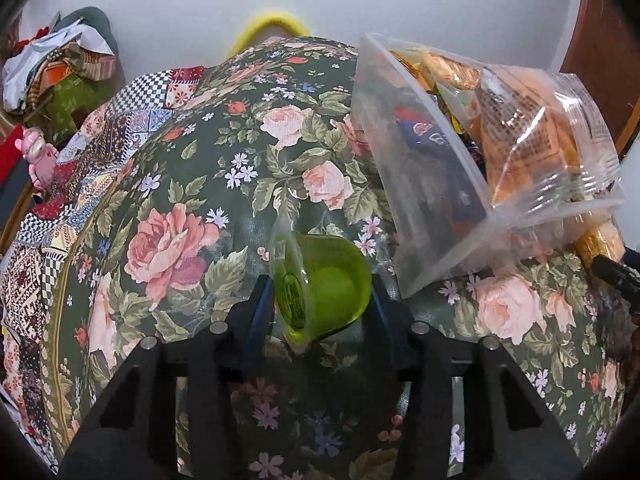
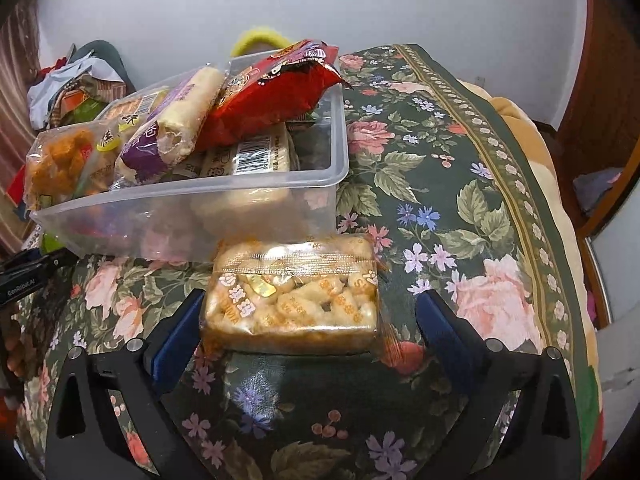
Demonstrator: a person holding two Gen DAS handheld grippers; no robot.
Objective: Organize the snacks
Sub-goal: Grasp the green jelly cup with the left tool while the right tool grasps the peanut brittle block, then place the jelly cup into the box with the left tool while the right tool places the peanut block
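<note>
A: Holding what? 
B: The left gripper point(image 1: 322, 294) is clamped on a green jelly cup point(image 1: 326, 286); the right gripper point(image 2: 308, 312) stands apart around the rice-cracker pack point(image 2: 294, 294).
A: Much left?
B: The bin point(image 2: 200, 208) ahead is nearly full; these two remain.

So the right gripper point(image 2: 308, 312) has its jaws spread wide around a clear pack of puffed snacks point(image 2: 294, 296) on the flowery tablecloth point(image 2: 460, 200). Just past that sits a clear plastic bin point(image 2: 256, 200) stuffed with snack bags, red bag point(image 2: 272, 96) on top.
</note>
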